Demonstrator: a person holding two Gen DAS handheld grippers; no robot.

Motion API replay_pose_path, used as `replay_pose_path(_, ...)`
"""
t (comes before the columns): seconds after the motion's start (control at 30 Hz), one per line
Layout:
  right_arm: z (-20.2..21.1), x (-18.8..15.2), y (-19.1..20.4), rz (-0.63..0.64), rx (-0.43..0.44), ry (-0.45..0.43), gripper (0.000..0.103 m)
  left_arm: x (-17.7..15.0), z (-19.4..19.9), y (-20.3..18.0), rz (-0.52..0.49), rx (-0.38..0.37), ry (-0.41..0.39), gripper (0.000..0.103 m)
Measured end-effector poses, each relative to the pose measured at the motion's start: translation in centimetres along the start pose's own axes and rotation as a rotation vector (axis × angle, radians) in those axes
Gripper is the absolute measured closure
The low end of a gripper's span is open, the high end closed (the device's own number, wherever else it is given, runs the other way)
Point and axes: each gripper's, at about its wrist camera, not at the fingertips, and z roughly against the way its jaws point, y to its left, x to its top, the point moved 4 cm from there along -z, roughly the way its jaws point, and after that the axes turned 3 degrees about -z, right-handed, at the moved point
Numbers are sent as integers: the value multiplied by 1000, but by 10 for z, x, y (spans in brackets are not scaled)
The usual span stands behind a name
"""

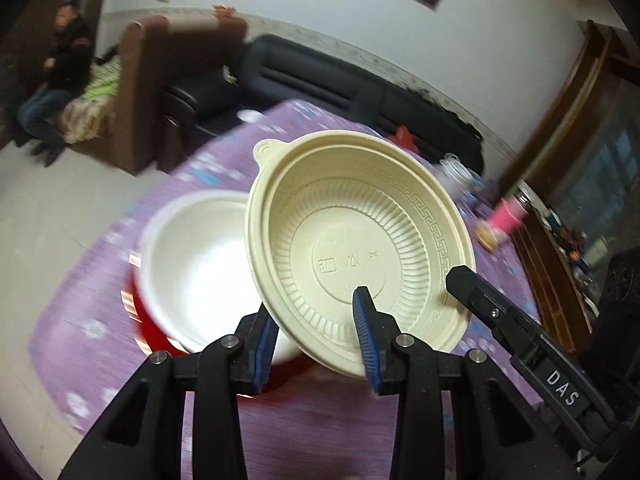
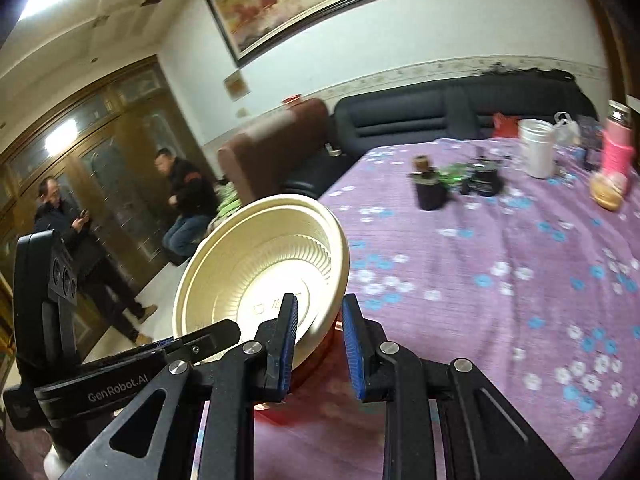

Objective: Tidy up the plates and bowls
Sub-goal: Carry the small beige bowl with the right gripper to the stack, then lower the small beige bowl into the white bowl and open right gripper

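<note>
A cream plastic bowl (image 1: 360,236) with ribbed walls is tilted above the table, and both grippers hold its rim. My left gripper (image 1: 316,320) has one blue pad inside the bowl and one behind its wall. My right gripper (image 2: 320,336) has its jaws astride the same bowl's (image 2: 264,276) edge; its black finger shows in the left wrist view (image 1: 500,312). A white bowl (image 1: 200,264) sits below to the left on a red plate (image 1: 152,344).
The table (image 2: 480,280) has a purple flowered cloth. At its far side stand a white cup (image 2: 536,148), a pink bottle (image 2: 618,148), a dark pot (image 2: 430,192) and small jars. Sofas and people are beyond the table.
</note>
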Motion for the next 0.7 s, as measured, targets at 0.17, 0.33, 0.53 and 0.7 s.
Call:
replay_pose_path(0.17,-32,7,49,89,23,31,76,15,17,30,-1,91,-73,60)
replay_pose_path(0.33,-62,-1,69,119,35,69,76,18,10,57,11,158,-60,60)
replay_pose_path(0.53,-87,-11,63,102,30,118,76,4,-13,69,-13,200,10,60)
replay_pose_path(0.7,-100,-19,50,77,3,153,76,2,-27,65,-66,246,17,60)
